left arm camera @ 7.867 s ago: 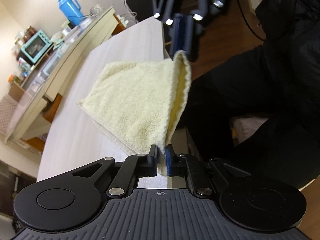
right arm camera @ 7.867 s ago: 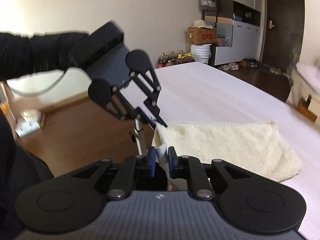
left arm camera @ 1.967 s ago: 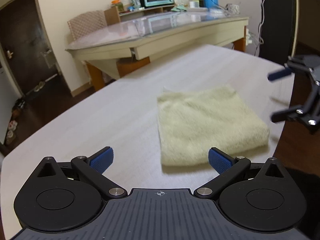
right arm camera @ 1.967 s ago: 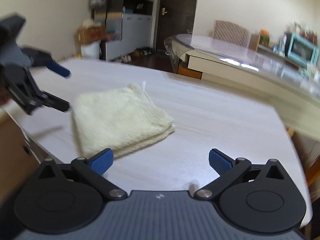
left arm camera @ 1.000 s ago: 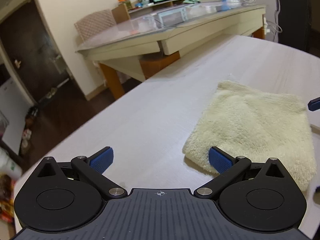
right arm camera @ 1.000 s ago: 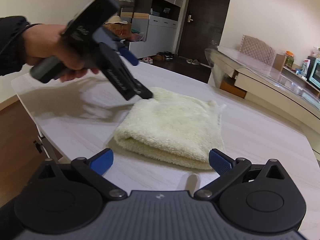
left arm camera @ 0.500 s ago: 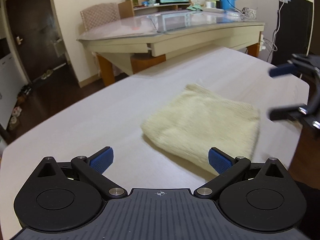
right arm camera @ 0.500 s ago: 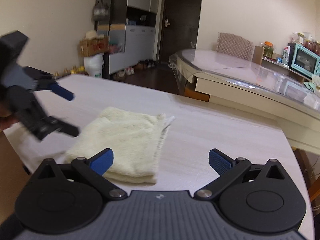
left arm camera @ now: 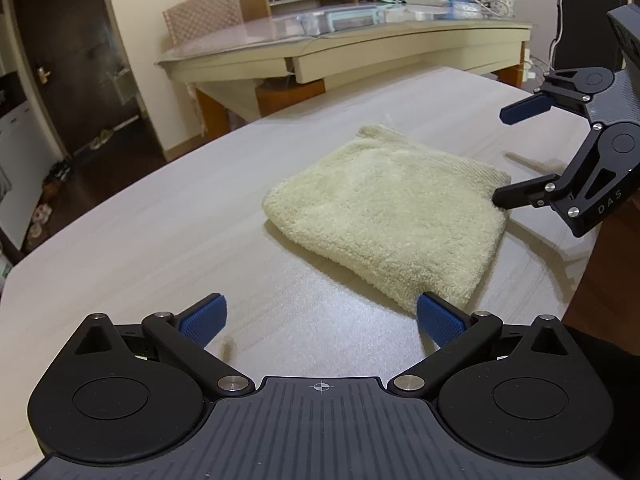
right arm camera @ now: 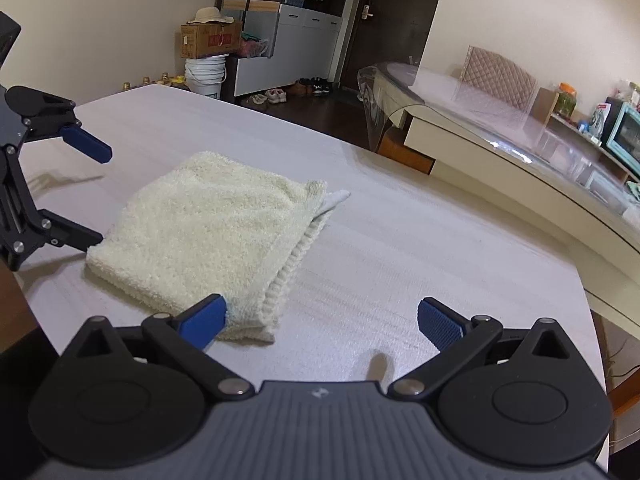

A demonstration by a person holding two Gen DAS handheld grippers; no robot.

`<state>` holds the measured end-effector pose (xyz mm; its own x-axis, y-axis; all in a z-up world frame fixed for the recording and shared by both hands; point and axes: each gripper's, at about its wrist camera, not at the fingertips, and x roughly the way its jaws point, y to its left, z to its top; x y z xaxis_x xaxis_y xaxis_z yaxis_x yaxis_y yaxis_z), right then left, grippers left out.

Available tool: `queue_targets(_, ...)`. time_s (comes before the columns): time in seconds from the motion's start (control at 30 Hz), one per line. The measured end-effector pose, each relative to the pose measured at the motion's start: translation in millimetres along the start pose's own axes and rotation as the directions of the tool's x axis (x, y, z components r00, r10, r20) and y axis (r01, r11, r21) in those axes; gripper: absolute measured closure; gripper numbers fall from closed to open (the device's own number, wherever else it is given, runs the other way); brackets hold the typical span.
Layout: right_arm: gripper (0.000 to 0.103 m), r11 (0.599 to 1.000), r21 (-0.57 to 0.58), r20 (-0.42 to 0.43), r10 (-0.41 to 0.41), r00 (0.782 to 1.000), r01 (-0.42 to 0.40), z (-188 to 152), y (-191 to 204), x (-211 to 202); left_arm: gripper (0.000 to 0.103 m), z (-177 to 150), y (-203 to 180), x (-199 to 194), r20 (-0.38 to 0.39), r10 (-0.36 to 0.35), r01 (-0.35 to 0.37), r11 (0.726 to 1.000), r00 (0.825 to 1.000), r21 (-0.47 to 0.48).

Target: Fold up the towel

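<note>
Pale wood-grain table [left arm camera: 168,216] carries the work item; a curved edge shows at the right of the left wrist view.

Pale yellow terry towel [left arm camera: 384,212], folded to a thick, roughly square pad, lies flat on the table near that edge. In the right wrist view the towel [right arm camera: 208,224] shows stacked layer edges along its right side, w/ a small white corner sticking out at the far end. Rounded fold edge faces the left gripper.

Left gripper [left arm camera: 320,316]: jaws wide apart, holding nothing. Blue ribbed pads [left arm camera: 204,318] hang low over the table; the right-hand pad overlaps the towel's near corner in view, contact cannot be told. Seen from the right wrist cam, the left gripper [right arm camera: 92,192] sits at the towel's left side, lower finger tip at or just beside the towel edge, upper finger well above it.

Right gripper [right arm camera: 320,316]: jaws wide apart, holding nothing. Its left-hand pad overlaps the towel's near corner in view. From the left wrist cam, the right gripper [left arm camera: 504,156] sits at the towel's right side, lower finger tip against or just beside the towel's far right corner.
</note>
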<state>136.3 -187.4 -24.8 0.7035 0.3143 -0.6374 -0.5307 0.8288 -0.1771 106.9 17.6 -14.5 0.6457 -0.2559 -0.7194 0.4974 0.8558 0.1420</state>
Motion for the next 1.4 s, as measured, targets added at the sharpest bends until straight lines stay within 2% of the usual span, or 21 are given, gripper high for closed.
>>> queue_targets(0.1,0.0,1.0,-0.016,0.035,-0.022,0.999,0.022,10,-5,-7,0.0,5,6,-10,0.045,-0.005,0.008,0.998,0.999,-0.056)
queue_targets(0.2,0.0,0.999,-0.028,0.049,-0.04,0.998,0.041,24,-13,-3,0.0,12,3,-10,0.065,0.004,0.0,0.998,0.998,-0.059)
queue_targets(0.37,0.0,0.995,-0.1,0.025,-0.019,1.0,0.021,49,-19,33,0.0,15,-11,2,0.044,-0.009,0.01,1.0,0.999,-0.027)
queue_targets(0.57,0.0,0.991,-0.137,-0.013,-0.01,1.0,0.009,55,-28,66,0.0,11,-14,5,0.038,0.002,-0.002,1.0,0.999,-0.001)
queue_targets(0.67,0.0,0.995,-0.097,-0.023,0.03,0.999,-0.032,56,-38,75,0.0,15,-12,5,0.026,-0.002,0.002,1.0,1.0,-0.005)
queue_targets(0.73,0.0,0.997,-0.079,-0.017,0.018,1.0,-0.019,58,-41,73,0.0,19,-9,1,0.042,0.01,-0.01,1.0,0.999,-0.012)
queue_targets(0.87,0.0,0.998,-0.048,0.0,0.03,1.0,-0.03,63,-45,64,0.0,37,9,4,0.073,0.066,-0.062,0.996,0.995,-0.056)
queue_targets(1.0,0.0,0.998,-0.034,-0.032,0.048,0.998,-0.049,65,-45,69,0.0,50,31,28,0.044,0.121,-0.117,0.989,0.992,-0.089)
queue_targets(1.2,0.0,0.996,-0.056,-0.063,0.063,0.996,-0.067,62,-37,74,0.0,51,52,56,-0.014,0.124,-0.124,0.984,0.992,-0.125)
queue_targets(1.4,0.0,0.997,-0.038,-0.065,0.061,0.996,-0.064,63,-37,71,0.0,51,53,51,-0.011,0.128,-0.128,0.981,0.992,-0.148)
